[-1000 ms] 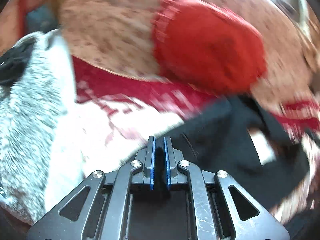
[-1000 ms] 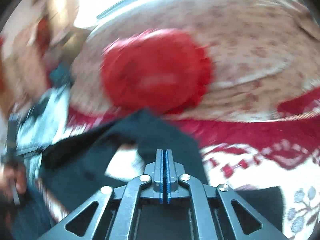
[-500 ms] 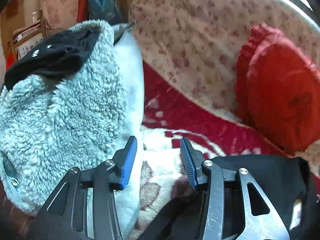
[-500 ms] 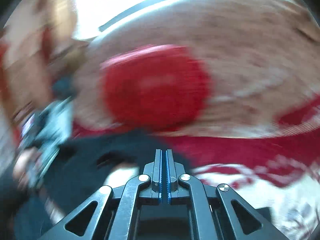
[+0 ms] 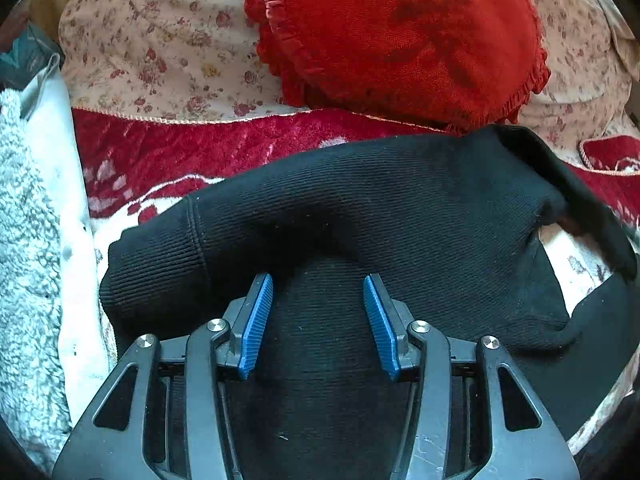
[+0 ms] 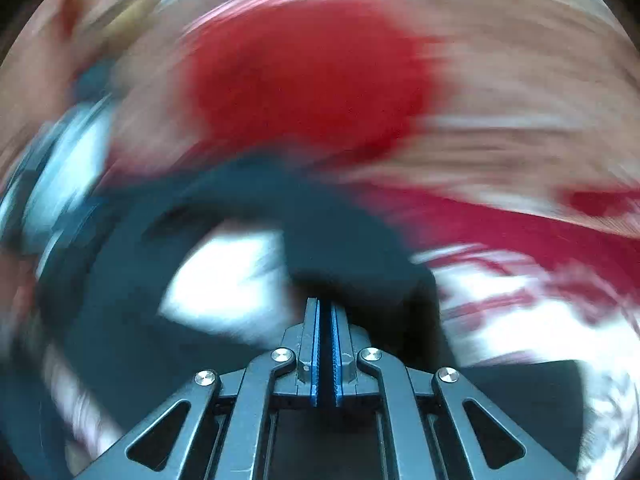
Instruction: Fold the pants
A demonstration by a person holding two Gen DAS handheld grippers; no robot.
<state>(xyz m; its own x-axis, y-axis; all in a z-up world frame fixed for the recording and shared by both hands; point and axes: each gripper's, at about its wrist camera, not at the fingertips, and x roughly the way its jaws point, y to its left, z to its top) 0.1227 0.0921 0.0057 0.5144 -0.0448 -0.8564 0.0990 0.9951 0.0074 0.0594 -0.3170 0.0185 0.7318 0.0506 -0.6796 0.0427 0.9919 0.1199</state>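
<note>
The black knit pants (image 5: 380,208) lie across the red and white blanket (image 5: 180,156), one leg with a ribbed cuff folded over toward the left. My left gripper (image 5: 318,292) is open, its blue pads just above the black fabric, holding nothing. In the right wrist view, badly blurred by motion, the pants (image 6: 320,236) show as a dark mass and my right gripper (image 6: 325,308) is shut on a fold of them.
A round red frilled cushion (image 5: 400,40) leans on the floral sofa back (image 5: 160,40) behind the pants. A fluffy grey-white garment (image 5: 28,260) is piled at the left.
My left gripper opened and let go of the pants, swung left toward the fluffy pile, then came back over the pants. My right gripper stays shut and is moving fast.
</note>
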